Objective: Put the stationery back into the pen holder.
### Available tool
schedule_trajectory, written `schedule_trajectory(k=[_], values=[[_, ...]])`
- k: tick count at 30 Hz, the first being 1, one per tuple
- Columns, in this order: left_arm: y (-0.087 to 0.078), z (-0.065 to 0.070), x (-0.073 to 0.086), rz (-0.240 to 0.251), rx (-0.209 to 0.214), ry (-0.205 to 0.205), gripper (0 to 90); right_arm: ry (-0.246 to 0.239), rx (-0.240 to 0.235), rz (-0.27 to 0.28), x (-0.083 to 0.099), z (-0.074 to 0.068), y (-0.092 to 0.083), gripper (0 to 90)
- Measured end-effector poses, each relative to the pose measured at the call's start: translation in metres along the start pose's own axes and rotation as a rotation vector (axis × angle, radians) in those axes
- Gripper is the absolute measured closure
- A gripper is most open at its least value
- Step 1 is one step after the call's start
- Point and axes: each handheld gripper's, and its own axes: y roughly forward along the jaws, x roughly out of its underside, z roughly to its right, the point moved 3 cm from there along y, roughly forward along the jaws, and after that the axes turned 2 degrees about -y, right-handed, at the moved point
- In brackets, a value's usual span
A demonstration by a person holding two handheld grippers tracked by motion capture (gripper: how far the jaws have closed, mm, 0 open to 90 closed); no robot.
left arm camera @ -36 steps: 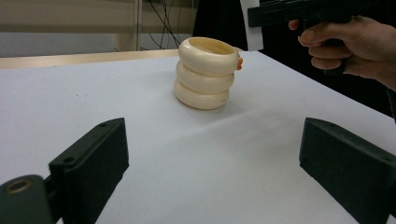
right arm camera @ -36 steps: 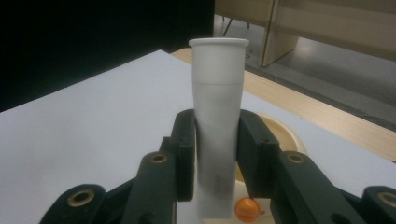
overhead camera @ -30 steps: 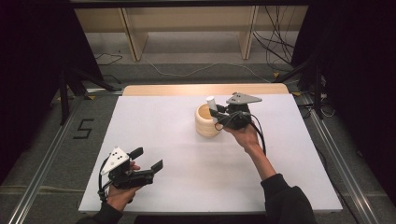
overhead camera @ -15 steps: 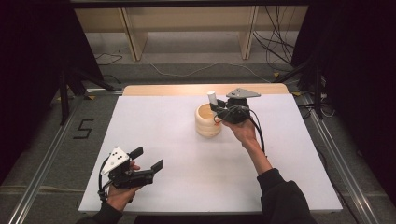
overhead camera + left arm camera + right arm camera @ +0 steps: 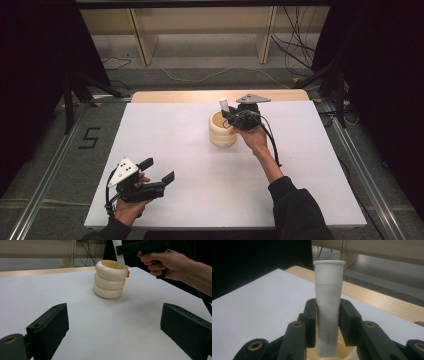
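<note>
Placing a tube in a ribbed holder. The right gripper (image 5: 229, 116) clamps 1 white tube (image 5: 328, 307) between its 2 jaws, which press on the tube's flanks about halfway along its length. The tube's long axis stands near upright, cap end up and crimped end down. The crimped end sits directly over the mouth of 1 cream holder (image 5: 222, 129), a cup built of 3 stacked rings, and in the left gripper view the tube (image 5: 119, 253) already dips just inside the holder's rim (image 5: 110, 265). The coming move therefore turns, by this reading, on 1 relation: the tube lies straight above the opening, so a short descent along its own axis should seat it, provided the lower end stays clear of the near rim. A small orange spot at the holder's far side cannot be identified. The holder stands on the white table (image 5: 190, 195), toward its far edge and right of centre.

The left gripper (image 5: 159, 171) rests near the table's front left corner, its jaws spread wide with nothing between them, well apart from the holder. The right hand (image 5: 255, 139) is much the nearer of the 2 to the holder.

Count: 1 tube, 1 holder, 2 grippers.
</note>
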Motion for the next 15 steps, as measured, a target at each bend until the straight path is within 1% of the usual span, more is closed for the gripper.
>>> schedule_trajectory(k=[5, 10, 12, 15], values=[[-0.0001, -0.0001, 0.0, 0.0, -0.001, 0.0, 7.3, 0.008, 0.005, -0.006, 0.0018, 0.0002, 0.0044, 69.5], [-0.0001, -0.0001, -0.0001, 0.001, -0.001, 0.001, 7.4, 0.009, 0.013, -0.03, 0.0049, 0.0006, 0.0081, 69.5], [-0.0001, -0.0002, -0.0001, 0.0, -0.001, 0.001, 7.4, 0.014, 0.012, -0.037, 0.0063, 0.0008, 0.0093, 69.5], [-0.0001, -0.0002, 0.0, 0.0, -0.001, 0.001, 7.3, 0.01, 0.01, -0.049, 0.008, 0.0001, 0.0107, 69.5]])
